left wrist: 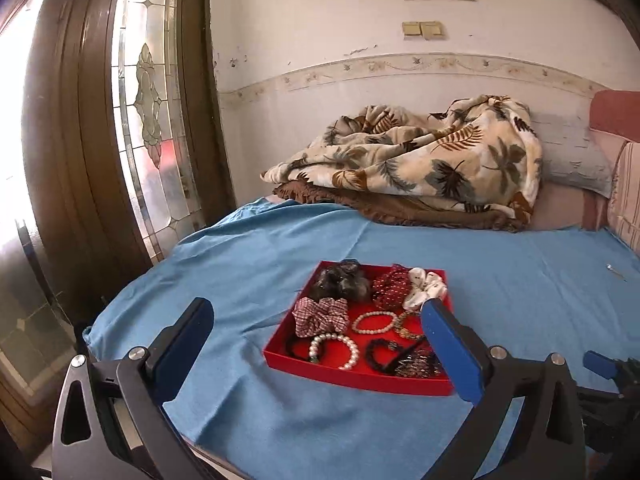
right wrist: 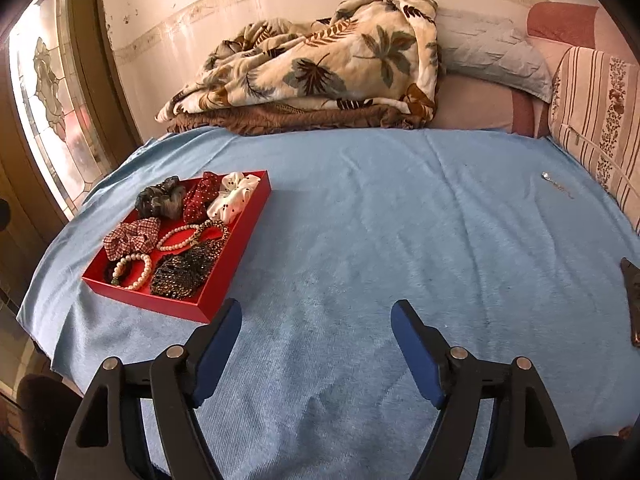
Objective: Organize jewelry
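A: Blue sheet (right wrist: 360, 240) over the bed, both tools empty. Right gripper (right wrist: 316, 320) spread above bare cloth; left gripper (left wrist: 316, 324) spread, framing the red tray (left wrist: 352, 378).

B: Tray's full: bracelets (left wrist: 334, 350) in front, scrunchies (left wrist: 320, 316) behind.

A: One piece left (I think): small silver thing (right wrist: 556, 186) far right by the pillow (right wrist: 592, 136). Approach low, pinch its middle.

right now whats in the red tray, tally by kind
fabric scrunchies: 4 (grey, dark red dotted, white, red check)
pearl bracelets: 2
dark beaded pieces: several, tangled, cannot split; counted as 1 heap
total in the red tray: 7
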{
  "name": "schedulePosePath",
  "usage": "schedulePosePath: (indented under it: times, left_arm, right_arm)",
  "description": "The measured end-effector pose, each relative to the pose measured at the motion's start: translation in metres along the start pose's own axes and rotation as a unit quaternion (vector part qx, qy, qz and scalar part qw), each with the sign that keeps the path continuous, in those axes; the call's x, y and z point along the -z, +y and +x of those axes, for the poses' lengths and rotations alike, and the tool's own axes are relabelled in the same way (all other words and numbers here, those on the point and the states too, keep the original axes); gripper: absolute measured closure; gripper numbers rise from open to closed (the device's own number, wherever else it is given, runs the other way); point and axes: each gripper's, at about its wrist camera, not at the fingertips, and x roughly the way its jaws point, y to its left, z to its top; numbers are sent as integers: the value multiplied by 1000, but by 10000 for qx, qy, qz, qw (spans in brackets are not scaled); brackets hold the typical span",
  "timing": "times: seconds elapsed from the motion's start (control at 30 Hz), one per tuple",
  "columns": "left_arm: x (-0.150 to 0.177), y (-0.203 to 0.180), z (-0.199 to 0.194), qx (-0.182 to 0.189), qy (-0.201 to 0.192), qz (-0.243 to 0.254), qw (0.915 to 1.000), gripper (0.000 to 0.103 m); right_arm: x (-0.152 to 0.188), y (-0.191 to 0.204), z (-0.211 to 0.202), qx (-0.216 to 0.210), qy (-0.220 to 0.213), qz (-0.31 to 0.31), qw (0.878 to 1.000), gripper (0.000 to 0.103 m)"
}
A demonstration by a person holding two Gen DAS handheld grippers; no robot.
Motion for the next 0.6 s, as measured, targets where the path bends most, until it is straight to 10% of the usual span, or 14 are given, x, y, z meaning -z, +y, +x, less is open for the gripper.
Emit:
schedulePosePath:
  times: [0.6]
  left_arm:
    - [9, -6, -16, 251, 128, -224, 9994, 0]
  right_arm:
    - [4, 14, -32, 174, -402, -316, 9985, 17]
